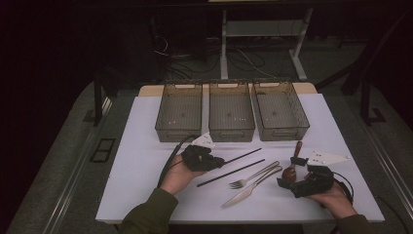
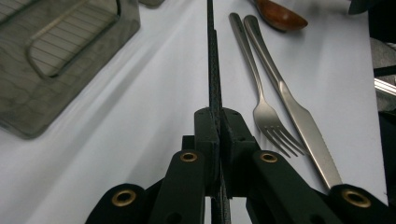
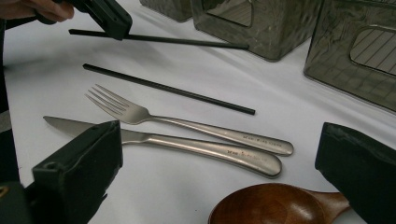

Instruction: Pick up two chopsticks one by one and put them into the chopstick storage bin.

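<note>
Left claw [image 1: 217, 161] closed on a black chopstick [image 1: 243, 156], right claw [image 1: 284, 181] wide open around a wooden spoon [image 1: 290, 171], second chopstick [image 1: 231, 173], fork [image 1: 254, 175] and knife [image 1: 251, 187] between them

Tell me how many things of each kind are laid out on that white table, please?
Black chopsticks: 2, one clamped in the left gripper, one lying loose
Metal fork: 1
Metal knife: 1
Wooden spoon: 1, between the open jaws of the right gripper
Clear bins: 3
Total: 8
</note>
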The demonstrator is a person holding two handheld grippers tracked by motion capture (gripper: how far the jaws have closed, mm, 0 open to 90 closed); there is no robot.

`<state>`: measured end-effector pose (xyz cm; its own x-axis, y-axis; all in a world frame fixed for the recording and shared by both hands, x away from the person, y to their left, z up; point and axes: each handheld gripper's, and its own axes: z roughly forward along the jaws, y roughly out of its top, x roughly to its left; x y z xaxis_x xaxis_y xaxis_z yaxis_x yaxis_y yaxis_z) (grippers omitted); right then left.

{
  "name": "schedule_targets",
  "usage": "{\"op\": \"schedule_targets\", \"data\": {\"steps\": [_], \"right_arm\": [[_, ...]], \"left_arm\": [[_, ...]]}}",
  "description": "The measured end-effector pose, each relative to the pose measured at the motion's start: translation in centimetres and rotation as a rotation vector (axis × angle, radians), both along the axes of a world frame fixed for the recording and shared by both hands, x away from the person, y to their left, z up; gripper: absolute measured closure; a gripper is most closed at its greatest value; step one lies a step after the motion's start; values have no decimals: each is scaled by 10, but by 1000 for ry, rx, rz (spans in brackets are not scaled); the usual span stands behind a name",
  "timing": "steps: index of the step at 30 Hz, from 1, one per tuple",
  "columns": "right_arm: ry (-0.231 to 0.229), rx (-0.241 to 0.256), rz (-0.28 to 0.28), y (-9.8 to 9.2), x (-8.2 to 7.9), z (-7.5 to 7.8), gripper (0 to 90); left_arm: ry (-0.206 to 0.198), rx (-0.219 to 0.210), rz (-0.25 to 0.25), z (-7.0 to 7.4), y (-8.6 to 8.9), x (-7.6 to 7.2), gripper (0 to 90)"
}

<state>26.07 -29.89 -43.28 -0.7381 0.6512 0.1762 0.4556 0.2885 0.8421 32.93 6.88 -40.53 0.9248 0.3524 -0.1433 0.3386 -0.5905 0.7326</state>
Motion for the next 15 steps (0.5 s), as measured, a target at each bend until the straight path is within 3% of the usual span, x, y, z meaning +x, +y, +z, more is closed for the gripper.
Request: {"op": "schedule_targets", "data": {"steps": [15], "right_arm": [[0, 5, -4, 0, 0, 0, 3]], "left_arm": [[-23, -34, 4, 28, 9, 9, 855]]}}
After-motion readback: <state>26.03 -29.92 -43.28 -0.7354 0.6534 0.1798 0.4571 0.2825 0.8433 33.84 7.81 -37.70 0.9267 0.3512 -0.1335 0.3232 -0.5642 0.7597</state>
